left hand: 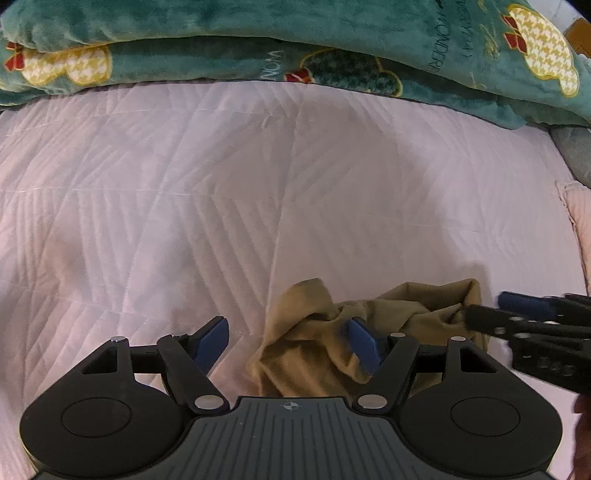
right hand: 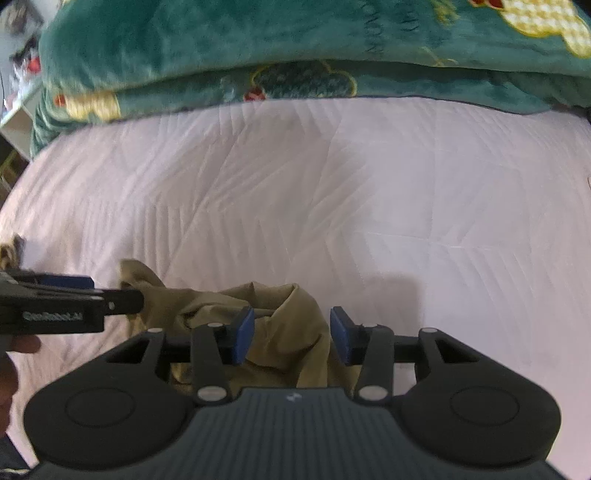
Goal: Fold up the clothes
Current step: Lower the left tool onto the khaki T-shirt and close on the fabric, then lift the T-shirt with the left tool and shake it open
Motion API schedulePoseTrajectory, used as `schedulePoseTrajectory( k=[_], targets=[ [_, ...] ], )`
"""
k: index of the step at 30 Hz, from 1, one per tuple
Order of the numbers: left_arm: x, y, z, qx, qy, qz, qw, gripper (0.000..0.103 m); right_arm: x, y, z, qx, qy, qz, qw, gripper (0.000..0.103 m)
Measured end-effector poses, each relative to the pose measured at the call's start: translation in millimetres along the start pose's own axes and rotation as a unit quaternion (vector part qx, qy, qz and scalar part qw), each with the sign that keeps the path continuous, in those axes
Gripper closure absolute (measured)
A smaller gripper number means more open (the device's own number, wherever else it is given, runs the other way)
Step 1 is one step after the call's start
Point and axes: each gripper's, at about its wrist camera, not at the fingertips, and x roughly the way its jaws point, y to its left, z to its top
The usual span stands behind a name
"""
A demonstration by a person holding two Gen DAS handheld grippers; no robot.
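The left gripper (left hand: 290, 341) hangs with its blue pads spread wide, one pad over the bunched cloth. The right gripper (right hand: 291, 334) is likewise parted, with fabric between its pads but unpinched. The olive-tan garment (left hand: 314, 354) lies crumpled in soft folds on the pale quilted bedspread (left hand: 221, 192), just ahead of both tools. Farther back lies a green plush blanket (left hand: 258, 33) printed with yellow bears.
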Motion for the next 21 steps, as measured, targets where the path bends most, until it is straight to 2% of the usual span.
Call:
schedulePoseTrajectory(
  k=[1,2,3,4,5,8,15,21],
  targets=[
    [3.0,-1.5,0.1,0.002,0.002,-0.004,1.0,0.05,4.8,-1.0,-0.2,0.005,0.004,0.005,1.0,0.062],
    [6.4,-3.4,-0.2,0.006,0.008,-0.009,0.9999,0.062,9.1,-2.4,-0.6,0.012,0.008,0.008,1.0,0.069],
    [9.4,-5.0,-0.5,0.01,0.012,-0.014,0.9998,0.068,12.7,-4.2,-1.3,0.021,0.012,0.011,1.0,0.086],
    [11.7,-6.0,-0.7,0.012,0.015,-0.017,0.9997,0.078,16.0,-4.6,-2.0,0.024,0.016,0.012,0.999,0.096],
    [13.9,-6.6,-0.7,0.013,0.018,-0.02,0.9995,0.084,18.1,-3.4,-2.8,0.02,0.02,0.011,1.0,0.098],
    [18.1,-4.2,-0.4,0.004,0.02,-0.034,0.9992,0.093,19.5,-0.2,-5.4,0.006,0.019,0.008,1.0,0.099],
    [2.8,5.0,-3.1,-0.01,0.0,-0.058,0.9982,0.096,-4.6,-1.2,-6.2,0.006,-0.004,0.018,1.0,0.1],
    [-51.5,5.4,13.9,-0.01,-0.036,-0.077,0.9964,0.096,-52.8,1.9,10.0,0.012,-0.043,0.026,0.999,0.1]
  ],
)
